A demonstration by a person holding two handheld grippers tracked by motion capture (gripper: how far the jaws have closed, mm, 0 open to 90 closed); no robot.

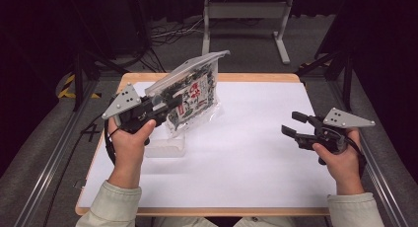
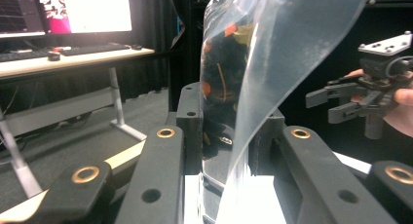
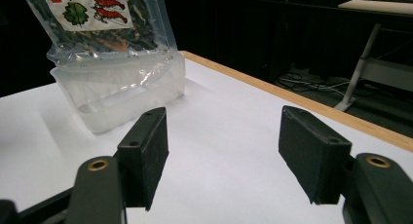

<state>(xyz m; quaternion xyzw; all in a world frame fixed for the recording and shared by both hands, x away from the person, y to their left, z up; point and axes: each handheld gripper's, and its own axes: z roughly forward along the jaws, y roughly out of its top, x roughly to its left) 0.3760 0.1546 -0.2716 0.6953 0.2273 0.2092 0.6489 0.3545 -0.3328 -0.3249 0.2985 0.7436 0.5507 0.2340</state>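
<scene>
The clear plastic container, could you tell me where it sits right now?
In the high view the clear plastic container sits on the table's left side, directly below the bag held by the left gripper.

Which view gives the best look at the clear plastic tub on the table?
The right gripper view: the clear tub sits unobstructed on the white table, under the bag. The high view shows it small and partly behind the left hand. In the left gripper view I can't make it out.

My left gripper [image 1: 165,106] and right gripper [image 1: 295,126] are black, each topped by a grey three-cornered plate dotted with small screws. Brass-ringed pivots mark the linkages behind my flat black fingers [image 3: 148,153]. Pale cream sleeves [image 1: 116,207] cover my forearms.
</scene>
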